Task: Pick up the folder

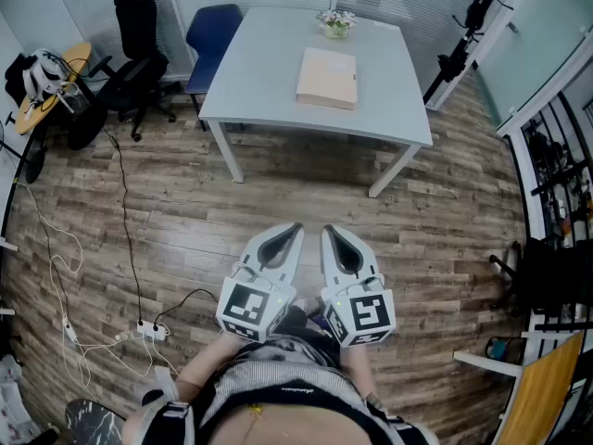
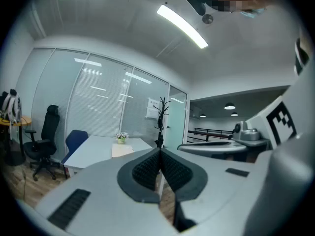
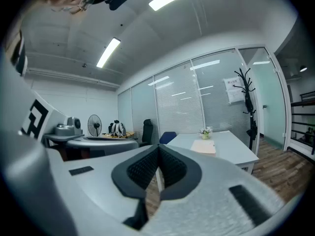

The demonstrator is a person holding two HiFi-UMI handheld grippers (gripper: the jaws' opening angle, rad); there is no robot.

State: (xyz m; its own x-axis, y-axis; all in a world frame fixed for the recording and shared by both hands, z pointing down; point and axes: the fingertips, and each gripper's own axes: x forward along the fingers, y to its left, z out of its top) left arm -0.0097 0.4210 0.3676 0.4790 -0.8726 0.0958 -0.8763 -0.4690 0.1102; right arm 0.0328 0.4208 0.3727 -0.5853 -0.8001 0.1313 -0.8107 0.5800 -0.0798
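Folder point(image 1: 327, 78) flat on table point(image 1: 269, 72), left tool point(image 1: 295, 229) and right tool point(image 1: 327, 231) clenched empty, well away

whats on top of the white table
On the table a tan folder lies flat near the middle, and a small pot of flowers stands by the far edge. Whatever is under the folder, or inside it, is covered.

Tan folder point(image 1: 327, 78), closed, flat on white table point(image 1: 269, 63)

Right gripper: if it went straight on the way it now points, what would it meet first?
Probably the near edge of the white table; the folder lies beyond. Depth is unclear.
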